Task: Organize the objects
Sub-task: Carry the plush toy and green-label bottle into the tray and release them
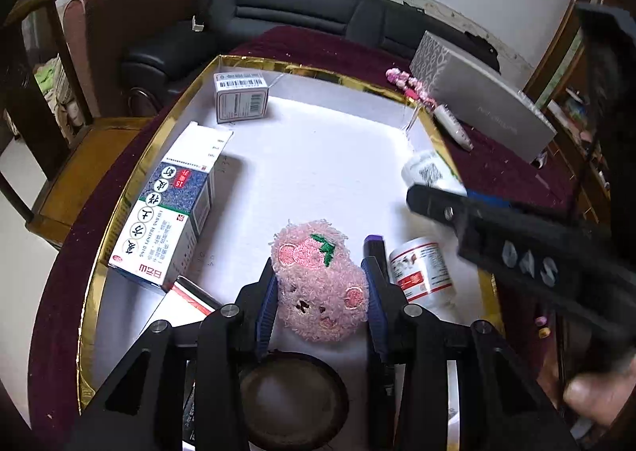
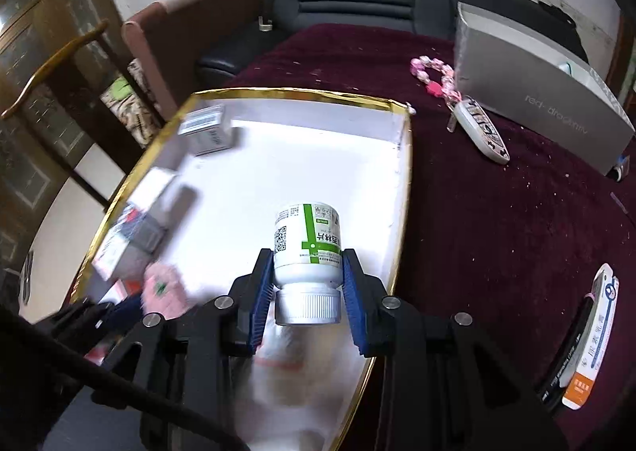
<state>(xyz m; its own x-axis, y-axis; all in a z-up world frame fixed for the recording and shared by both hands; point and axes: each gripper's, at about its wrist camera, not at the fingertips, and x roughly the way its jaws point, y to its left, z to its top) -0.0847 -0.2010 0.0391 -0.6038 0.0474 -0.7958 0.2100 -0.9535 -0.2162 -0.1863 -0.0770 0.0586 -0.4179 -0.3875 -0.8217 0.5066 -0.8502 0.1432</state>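
left wrist view: left gripper (image 1: 320,292) pinching pink plush (image 1: 318,284) over gold-rimmed tray (image 1: 314,71); box (image 1: 171,220) lettered "tujinpi ding". right gripper (image 2: 306,284) clamps green-striped white bottle (image 2: 308,240); grey box (image 2: 532,93) reads "red dragonfly".

In the tray (image 1: 254,65), a small box (image 1: 240,97) sits at eleven o'clock, a large box (image 1: 171,212) at nine, a bottle (image 1: 421,272) at four.

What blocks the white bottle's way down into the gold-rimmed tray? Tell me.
Nothing visible does. The right claw holds the white bottle above bare white floor of the gold-rimmed tray. The pink plush pad, held in the left claw, and the medicine boxes sit off to its left.
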